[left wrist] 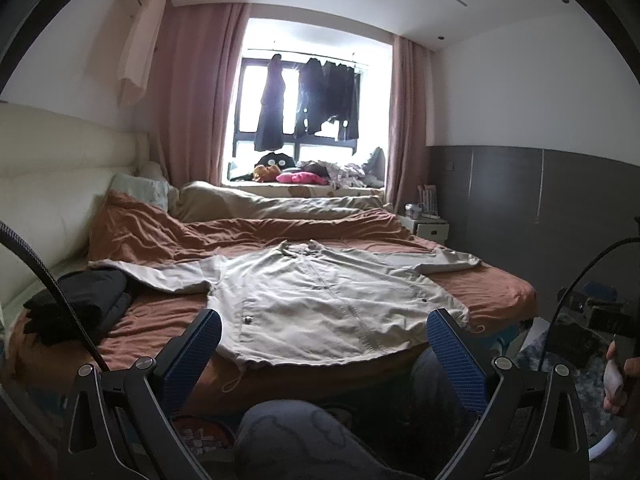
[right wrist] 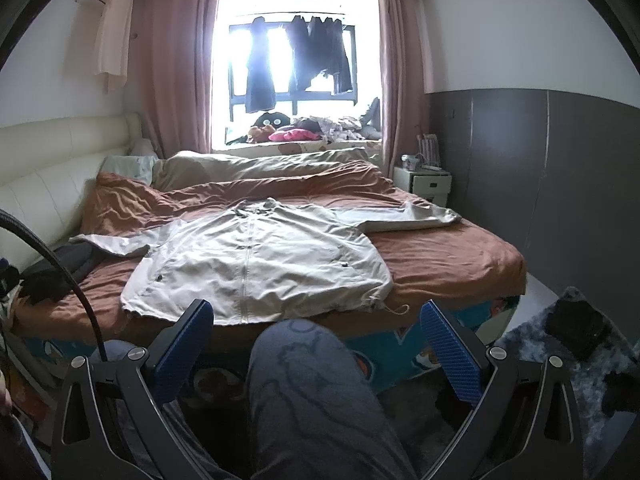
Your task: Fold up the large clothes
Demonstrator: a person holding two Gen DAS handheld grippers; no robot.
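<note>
- Grey-trousered legs (right wrist: 320, 396) of the person fill the bottom of both wrist views, just in front of the bed's near edge.
- Left gripper (left wrist: 324, 344) hangs with its blue-padded fingers (left wrist: 192, 356) spread wide, holding nothing, short of the mattress edge.
- Right gripper (right wrist: 316, 336) is likewise wide apart and empty, its fingers (right wrist: 450, 352) framing the knee and the bed's side.
- Beige jacket (left wrist: 320, 296) lies flat and front-up on the rust-brown bed sheet (left wrist: 160, 320), zip closed, hem toward the cameras and reaching the near edge of the bed.
- Both sleeves are stretched out sideways; the right-hand sleeve (right wrist: 412, 216) ends near the bed's right edge.
- Drawstring cord (right wrist: 396, 310) trails from the hem's right corner onto the sheet.
- Dark folded clothes (left wrist: 76, 308) sit in a pile on the sheet at the left, touching the jacket's left sleeve end.
- Rumpled duvet (right wrist: 260, 168) lies beyond the jacket, toward the window (right wrist: 296, 60), where dark garments hang on a rail.
- White nightstand (right wrist: 424, 184) stands at the bed's far right corner.
</note>
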